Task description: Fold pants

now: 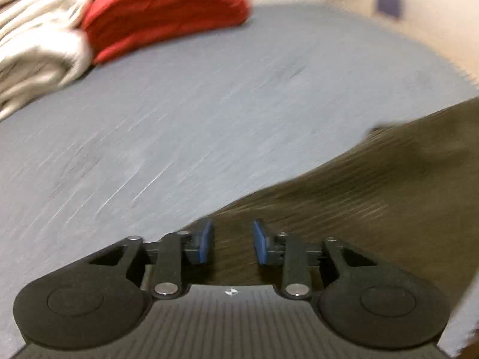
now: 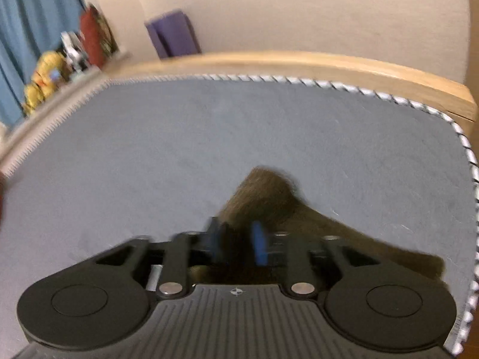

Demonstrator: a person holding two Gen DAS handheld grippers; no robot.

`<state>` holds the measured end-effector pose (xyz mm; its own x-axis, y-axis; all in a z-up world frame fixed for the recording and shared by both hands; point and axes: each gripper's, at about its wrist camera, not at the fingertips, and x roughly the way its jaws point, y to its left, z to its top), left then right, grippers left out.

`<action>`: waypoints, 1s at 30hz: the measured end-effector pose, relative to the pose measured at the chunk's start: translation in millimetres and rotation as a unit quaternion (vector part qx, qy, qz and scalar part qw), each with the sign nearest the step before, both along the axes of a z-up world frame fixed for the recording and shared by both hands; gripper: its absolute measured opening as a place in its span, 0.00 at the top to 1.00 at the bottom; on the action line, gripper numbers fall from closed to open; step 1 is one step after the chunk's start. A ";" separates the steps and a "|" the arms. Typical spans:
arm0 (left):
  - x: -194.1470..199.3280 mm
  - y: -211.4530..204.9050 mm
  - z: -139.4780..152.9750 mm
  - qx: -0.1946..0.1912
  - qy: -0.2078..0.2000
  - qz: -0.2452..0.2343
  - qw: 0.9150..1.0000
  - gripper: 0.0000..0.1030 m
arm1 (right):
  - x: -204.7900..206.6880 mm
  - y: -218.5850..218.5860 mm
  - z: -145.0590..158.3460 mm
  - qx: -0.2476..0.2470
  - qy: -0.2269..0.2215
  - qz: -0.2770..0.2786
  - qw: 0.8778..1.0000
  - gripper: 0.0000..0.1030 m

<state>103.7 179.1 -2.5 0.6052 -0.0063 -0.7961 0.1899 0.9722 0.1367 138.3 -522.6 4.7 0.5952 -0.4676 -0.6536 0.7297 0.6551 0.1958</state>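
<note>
Dark olive-brown pants (image 1: pixel 374 185) lie on a blue-grey mat (image 1: pixel 209 104). In the left wrist view they fill the lower right. My left gripper (image 1: pixel 233 240) is open, its blue pads apart just above the pants' edge, holding nothing. In the right wrist view a bunched part of the pants (image 2: pixel 266 191) rises between the blue pads of my right gripper (image 2: pixel 236 243), which is part open with the cloth in its gap; blur hides whether the pads press it. Both views are motion-blurred.
A folded red cloth (image 1: pixel 161 12) and a heap of cream cloth (image 1: pixel 36 48) lie at the mat's far left. A wooden edge (image 2: pixel 299 62) borders the mat (image 2: pixel 149 149) with its striped trim. A shelf with toys (image 2: pixel 51 74) stands left; a purple item (image 2: pixel 173 33) leans on the wall.
</note>
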 end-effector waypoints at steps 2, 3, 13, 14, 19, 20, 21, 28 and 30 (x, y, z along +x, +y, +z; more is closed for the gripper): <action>5.4 10.4 -3.7 -0.007 0.007 0.017 1.000 0.95 | -14.6 -3.7 2.8 -0.005 0.010 -0.018 1.000 0.55; 7.1 10.6 -2.5 -0.011 0.009 0.024 1.000 0.96 | -25.4 -8.5 5.4 -0.001 0.002 -0.027 1.000 0.54; -15.6 -31.9 28.8 0.009 -0.037 0.007 0.999 0.76 | -127.9 -55.4 -15.9 0.044 0.006 -0.060 0.997 0.51; -19.5 -36.8 30.8 0.000 -0.039 -0.007 0.999 0.76 | -132.1 -58.6 -18.7 0.052 0.010 -0.055 0.997 0.51; -46.4 -68.4 31.7 -0.094 -0.001 -0.127 0.987 0.71 | -136.9 -57.5 -21.6 0.087 -0.013 -0.015 0.996 0.51; -55.0 -79.1 29.5 -0.103 0.006 -0.158 0.982 0.70 | -135.8 -55.7 -22.0 0.088 -0.019 0.001 0.996 0.51; -62.6 -88.9 26.9 -0.100 0.006 -0.185 0.978 0.69 | -134.1 -53.7 -21.4 0.089 -0.021 0.021 0.996 0.51; -92.6 -133.0 0.6 -0.082 0.008 -0.288 0.954 0.58 | -121.1 -48.9 -25.0 0.074 -0.001 0.032 0.997 0.89; -97.9 -140.8 -5.7 -0.073 0.008 -0.300 0.951 0.58 | -125.9 -50.6 -15.7 0.075 -0.023 0.020 0.997 0.91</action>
